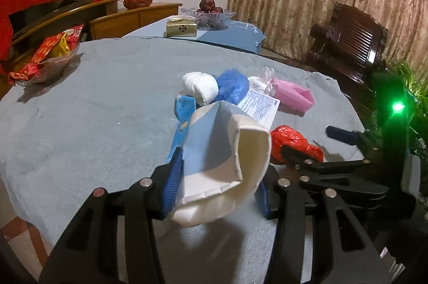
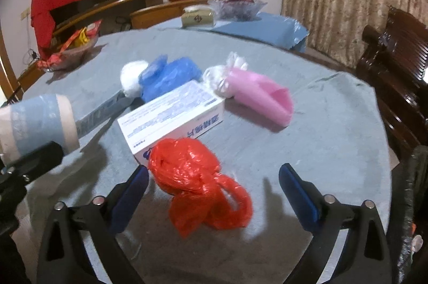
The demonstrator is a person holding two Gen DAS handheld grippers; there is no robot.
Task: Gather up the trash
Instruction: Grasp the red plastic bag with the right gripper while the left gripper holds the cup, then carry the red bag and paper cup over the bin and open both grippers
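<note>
My left gripper (image 1: 219, 177) is shut on a squashed white and light-blue paper cup (image 1: 219, 163), held above the grey-blue tablecloth (image 1: 107, 110); the same cup (image 2: 37, 121) shows at the left of the right wrist view. My right gripper (image 2: 214, 171) stands open around a crumpled red plastic bag (image 2: 195, 177) lying on the cloth, its pads close beside the bag and not pressing on it. Behind the bag lie a white printed box (image 2: 171, 121), a blue bag (image 2: 171, 75), a white paper ball (image 2: 131, 78), a pink bag (image 2: 256, 94) and a blue wrapper strip (image 1: 183, 110).
A glass bowl of red-wrapped snacks (image 1: 48, 62) sits at the table's far left. A tissue box (image 1: 182, 28) and a glass fruit bowl (image 1: 208, 14) stand on a second table behind. A dark wooden chair (image 1: 350, 43) is at the right.
</note>
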